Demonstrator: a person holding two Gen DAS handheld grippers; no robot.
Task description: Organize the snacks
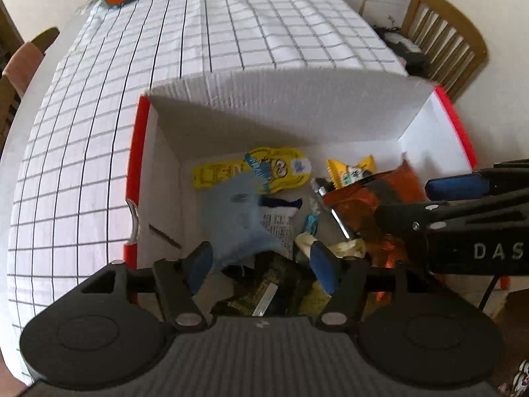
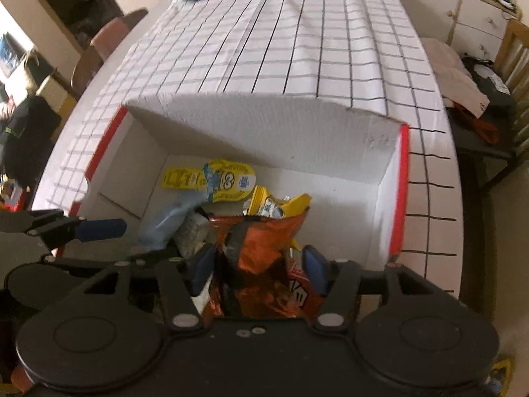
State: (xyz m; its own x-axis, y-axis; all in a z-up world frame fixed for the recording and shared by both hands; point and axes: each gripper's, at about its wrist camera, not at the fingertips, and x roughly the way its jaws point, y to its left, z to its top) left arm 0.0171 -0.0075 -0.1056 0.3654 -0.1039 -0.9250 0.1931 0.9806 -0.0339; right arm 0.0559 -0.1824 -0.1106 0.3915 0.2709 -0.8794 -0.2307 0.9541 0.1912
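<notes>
Orange chip bag (image 2: 264, 264) between right gripper (image 2: 258, 269) fingers, over box (image 2: 264, 132).

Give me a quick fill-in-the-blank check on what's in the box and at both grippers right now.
1. The snacks lie inside a white cardboard box with ____ edges.
2. The right gripper straddles an ____ chip bag.
3. The tablecloth is white with a dark ____ pattern.
4. A blurred light ____ packet sits at the left gripper.

Missing words: red; orange; grid; blue
</notes>
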